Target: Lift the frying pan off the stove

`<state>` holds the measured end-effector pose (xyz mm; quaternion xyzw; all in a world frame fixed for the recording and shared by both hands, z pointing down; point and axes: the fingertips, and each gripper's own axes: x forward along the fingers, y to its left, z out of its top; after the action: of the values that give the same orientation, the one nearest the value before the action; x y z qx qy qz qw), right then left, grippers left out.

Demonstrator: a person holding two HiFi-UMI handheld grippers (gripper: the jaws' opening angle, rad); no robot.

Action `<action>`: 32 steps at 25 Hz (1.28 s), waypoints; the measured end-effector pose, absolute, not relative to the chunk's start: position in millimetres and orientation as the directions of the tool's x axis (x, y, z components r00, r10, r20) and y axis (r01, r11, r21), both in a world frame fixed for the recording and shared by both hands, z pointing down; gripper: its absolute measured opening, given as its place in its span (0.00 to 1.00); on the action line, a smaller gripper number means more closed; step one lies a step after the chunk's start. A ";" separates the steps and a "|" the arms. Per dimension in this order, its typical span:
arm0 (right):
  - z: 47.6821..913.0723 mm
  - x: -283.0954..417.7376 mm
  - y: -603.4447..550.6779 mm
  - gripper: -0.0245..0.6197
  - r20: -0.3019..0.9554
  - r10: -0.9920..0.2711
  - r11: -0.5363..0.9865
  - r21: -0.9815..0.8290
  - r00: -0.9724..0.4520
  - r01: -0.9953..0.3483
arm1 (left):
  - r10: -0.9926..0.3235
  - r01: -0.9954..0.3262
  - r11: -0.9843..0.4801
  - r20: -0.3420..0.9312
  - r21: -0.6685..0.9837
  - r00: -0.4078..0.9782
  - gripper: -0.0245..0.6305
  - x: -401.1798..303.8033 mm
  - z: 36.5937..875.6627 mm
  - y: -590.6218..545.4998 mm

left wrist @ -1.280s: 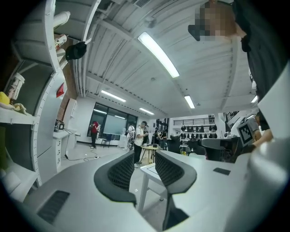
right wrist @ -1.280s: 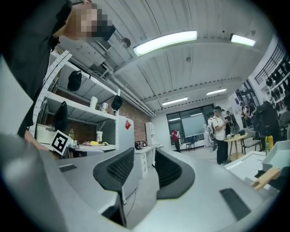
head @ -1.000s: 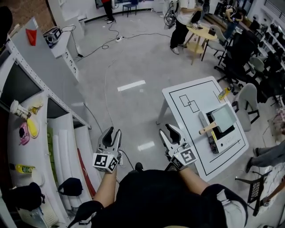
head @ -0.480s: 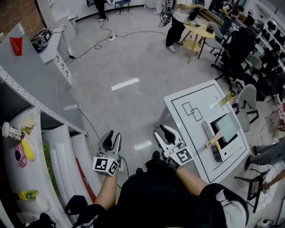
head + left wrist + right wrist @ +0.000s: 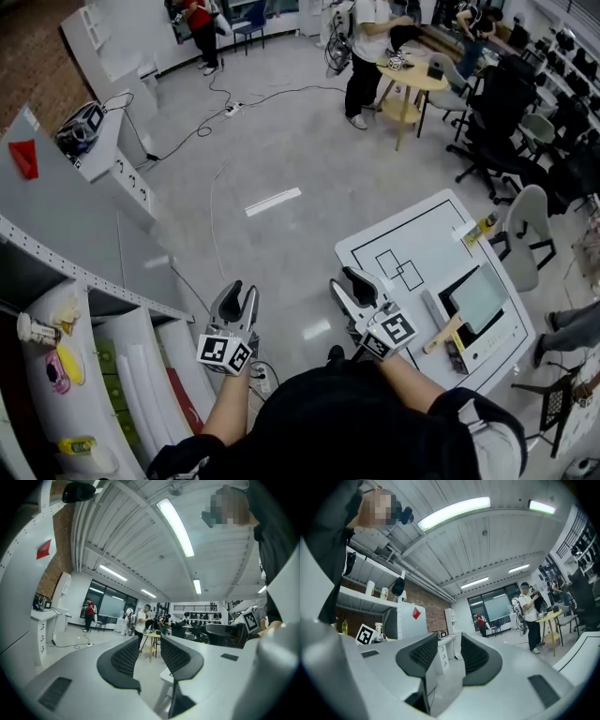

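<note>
The left tongs (image 5: 240, 292) gape empty and the right tongs (image 5: 349, 286) are opening on nothing, both well short of the stove (image 5: 466, 330). Gripping the handle (image 5: 439, 336) at its end could tip the frying pan (image 5: 478, 298).

Grey shelving (image 5: 66, 220), round wooden table (image 5: 412, 78), grey chair (image 5: 527, 220)

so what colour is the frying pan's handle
Pale tan, like bare wood. The handle of the frying pan shows best in the head view.

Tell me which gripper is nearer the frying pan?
Right. The right gripper, jaws opening and empty, hovers left of the frying pan; the left gripper hangs farther left, over floor.
</note>
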<state>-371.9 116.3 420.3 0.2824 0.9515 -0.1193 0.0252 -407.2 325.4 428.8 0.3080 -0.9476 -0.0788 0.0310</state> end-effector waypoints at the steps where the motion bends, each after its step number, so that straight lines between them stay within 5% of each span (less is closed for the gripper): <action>1: 417.7 -375.4 102.4 0.28 -0.121 0.516 0.818 -0.223 -0.848 0.530 | -0.609 -0.599 0.784 0.009 0.162 -0.793 0.26 -415.6 426.0 311.9; 11: 417.3 -351.6 -60.7 0.30 -0.125 0.271 0.874 -0.382 -0.954 0.299 | -0.855 -0.831 0.515 0.050 0.209 -0.517 0.27 -471.1 431.9 132.9; 19: 442.6 -292.7 -159.4 0.30 -0.055 -0.029 0.892 -0.452 -0.998 -0.001 | -0.989 -0.948 0.133 0.108 0.290 -0.106 0.28 -461.7 463.9 -16.2; 26: 456.6 -237.0 -200.9 0.31 0.019 -0.309 0.831 -0.481 -0.951 -0.280 | -0.951 -0.891 -0.211 0.125 0.402 0.282 0.30 -431.8 495.1 -118.5; 32: 472.7 -172.3 -203.1 0.32 0.085 -0.471 0.720 -0.539 -0.878 -0.438 | -0.791 -0.706 -0.457 0.115 0.541 0.601 0.30 -359.8 516.2 -173.0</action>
<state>-172.3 -203.1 472.7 -0.2453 0.9268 -0.2829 0.0293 -359.8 -173.0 516.2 0.8502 -0.4403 -0.0765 0.2782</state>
